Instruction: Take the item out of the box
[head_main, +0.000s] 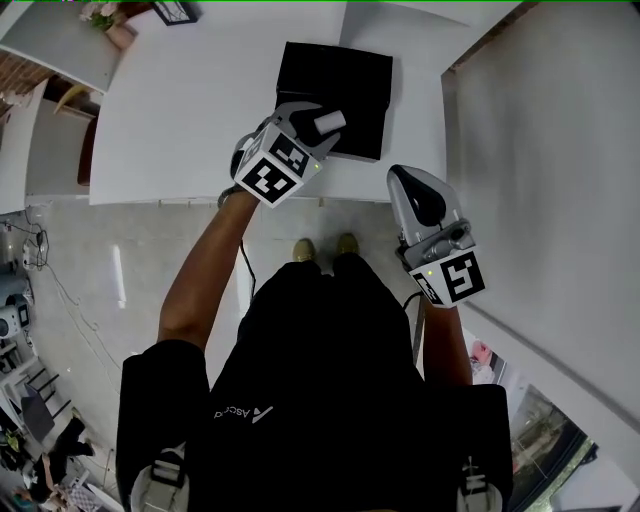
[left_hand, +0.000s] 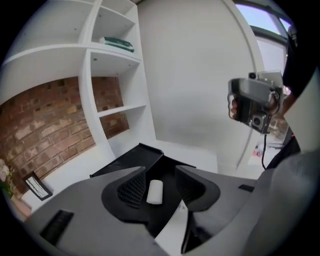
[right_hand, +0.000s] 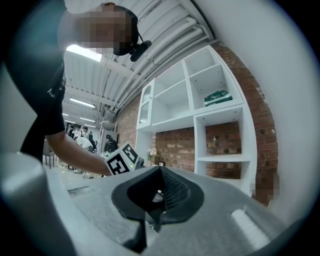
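A black box (head_main: 335, 85) lies open on the white table (head_main: 190, 110) near its front edge. Over the box's front part hangs my left gripper (head_main: 318, 128). In the left gripper view its jaws stand apart over the black box (left_hand: 131, 159). A small white capsule-shaped item (left_hand: 154, 192) sits between them beside the left pad, and the right pad is clear of it. I cannot tell whether the item rests on anything. My right gripper (head_main: 415, 188) is off the table's front right corner, jaws together with nothing in them.
A small picture frame (head_main: 175, 10) and flowers (head_main: 105, 15) stand at the table's far left corner. White shelves (left_hand: 107, 75) on a brick wall rise behind the table. A white wall panel (head_main: 550, 150) runs along the right side.
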